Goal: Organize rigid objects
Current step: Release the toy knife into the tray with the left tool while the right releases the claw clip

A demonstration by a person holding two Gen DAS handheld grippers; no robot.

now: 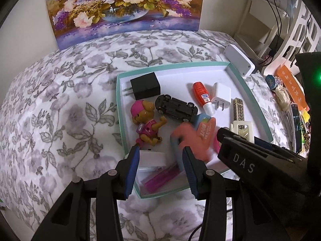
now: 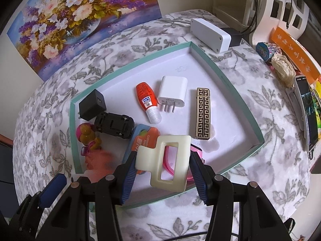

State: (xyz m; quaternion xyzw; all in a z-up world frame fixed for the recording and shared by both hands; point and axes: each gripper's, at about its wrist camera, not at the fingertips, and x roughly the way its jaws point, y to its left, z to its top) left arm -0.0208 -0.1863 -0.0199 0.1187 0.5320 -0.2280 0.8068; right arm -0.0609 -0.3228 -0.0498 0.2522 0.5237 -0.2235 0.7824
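A teal-rimmed tray (image 1: pixel 120 104) (image 2: pixel 226 80) lies on the floral cloth. It holds a black charger (image 1: pixel 146 86) (image 2: pixel 92 106), a black toy car (image 1: pixel 176 108) (image 2: pixel 114 125), a pup figure (image 1: pixel 144 118) (image 2: pixel 86 134), an orange glue bottle (image 1: pixel 200 94) (image 2: pixel 147 100), a white charger (image 1: pixel 221 94) (image 2: pixel 173 90) and a patterned lighter (image 1: pixel 238 110) (image 2: pixel 203 112). My right gripper (image 2: pixel 163 158) is shut on a cream hair claw clip (image 2: pixel 166 160) (image 1: pixel 242 128) over the tray's near side. My left gripper (image 1: pixel 160 150) stands open over the tray's near left corner. A blurred salmon thing (image 1: pixel 190 140) (image 2: pixel 98 160) sits by its right fingertip.
A white flat piece (image 1: pixel 152 158) and pink strips (image 1: pixel 160 178) lie under the left jaws. An orange and blue packet (image 1: pixel 204 126) (image 2: pixel 144 138) rests mid-tray. Behind the tray stand a white box (image 1: pixel 238 60) (image 2: pixel 210 34) and a flower painting (image 1: pixel 124 6). A phone (image 2: pixel 309 112) and clutter crowd the right edge.
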